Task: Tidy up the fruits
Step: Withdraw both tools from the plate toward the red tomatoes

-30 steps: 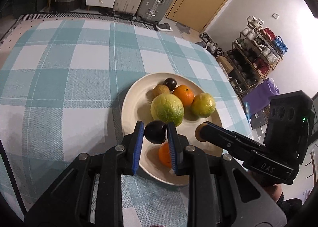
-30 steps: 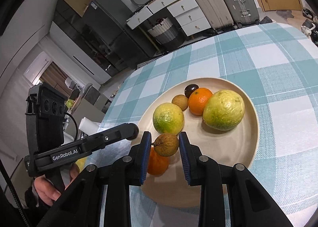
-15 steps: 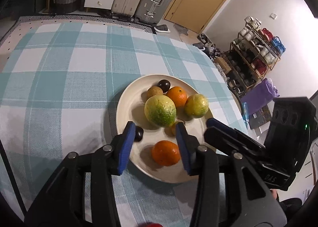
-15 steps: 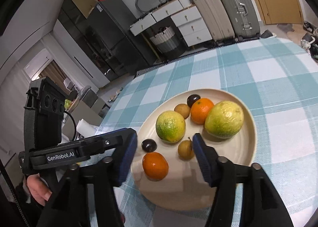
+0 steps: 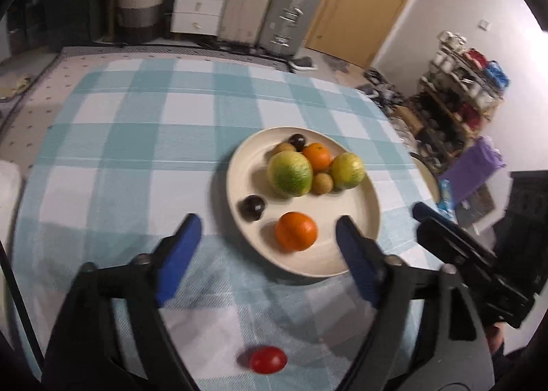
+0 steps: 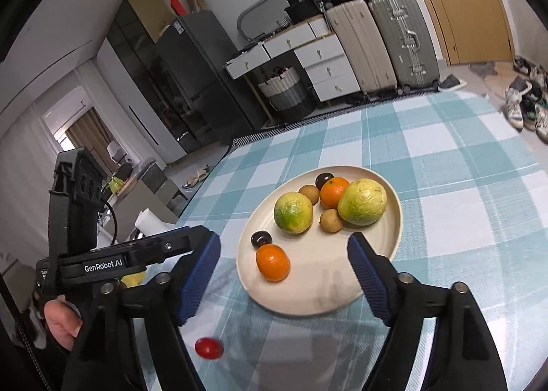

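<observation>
Left gripper (image 5: 265, 242) and right gripper (image 6: 284, 262): jaws just spread wide, nothing between them. Red cherry tomato (image 5: 267, 359) lies on the checked tablecloth (image 5: 137, 151) near the table's near edge, long axis crosswise. Beyond, the cream plate (image 5: 236, 182) carries an orange (image 5: 296, 231), dark plum (image 5: 251, 207), green-yellow citrus (image 5: 290, 173), further fruits behind.

A lived-in room behind the table

Two hard-shell suitcases (image 6: 387, 45) stand beside a white chest of drawers (image 6: 322, 62), a woven basket (image 6: 282, 91) just below, a dark fridge (image 6: 191, 76) left, sneakers (image 6: 525, 103) scattered near the wooden door (image 5: 363, 4).
</observation>
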The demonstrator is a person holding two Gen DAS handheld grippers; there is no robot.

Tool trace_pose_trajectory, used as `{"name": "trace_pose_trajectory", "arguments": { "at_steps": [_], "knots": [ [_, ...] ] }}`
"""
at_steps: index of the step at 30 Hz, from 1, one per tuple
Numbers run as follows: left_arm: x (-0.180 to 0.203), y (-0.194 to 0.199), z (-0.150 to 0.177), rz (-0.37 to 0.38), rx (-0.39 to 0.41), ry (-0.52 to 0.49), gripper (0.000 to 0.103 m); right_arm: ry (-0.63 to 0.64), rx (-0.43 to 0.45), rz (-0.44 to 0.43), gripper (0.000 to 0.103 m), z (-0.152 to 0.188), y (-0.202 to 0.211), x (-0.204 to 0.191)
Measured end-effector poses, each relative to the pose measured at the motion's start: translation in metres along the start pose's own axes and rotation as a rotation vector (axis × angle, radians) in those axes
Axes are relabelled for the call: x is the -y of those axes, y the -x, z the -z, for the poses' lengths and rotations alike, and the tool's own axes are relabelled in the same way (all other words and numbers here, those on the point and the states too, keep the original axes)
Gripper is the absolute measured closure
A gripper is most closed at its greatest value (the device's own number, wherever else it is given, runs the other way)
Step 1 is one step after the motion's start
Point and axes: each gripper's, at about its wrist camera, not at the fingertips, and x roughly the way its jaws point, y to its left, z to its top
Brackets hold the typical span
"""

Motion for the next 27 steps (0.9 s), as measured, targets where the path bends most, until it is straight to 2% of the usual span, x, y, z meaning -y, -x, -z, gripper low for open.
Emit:
{"name": "trace_pose_trajectory", "arguments": {
  "at_steps": [7, 13, 16, 19, 25, 27],
  "knots": [
    [0.004, 0.024, 0.019, -0.037, 0.022, 0.001, 0.019, 0.053, 0.015, -0.013, 0.014, 0.015, 0.025, -0.017],
    [0.008, 0.048, 0.041, -0.120, 0.072, -0.001, 0.016, 0.081, 0.035, -0.006, 0.010, 0.026, 0.046, -0.028],
    [0.010, 0.059, 0.050, -0.132, 0.093, -0.002, 0.012, 0.094, 0.047, -0.044, 0.010, 0.031, 0.056, -0.033],
    [0.012, 0.071, 0.059, -0.142, 0.118, -0.002, 0.002, 0.133, 0.064, -0.041, 0.007, 0.036, 0.065, -0.042],
    [0.016, 0.087, 0.079, -0.160, 0.142, -0.014, 0.001, 0.177, 0.077, -0.044, 0.006, 0.049, 0.079, -0.054],
    [0.021, 0.088, 0.089, -0.221, 0.141, -0.048, 0.001, 0.191, 0.074, -0.047, 0.005, 0.055, 0.081, -0.057]
  ]
}}
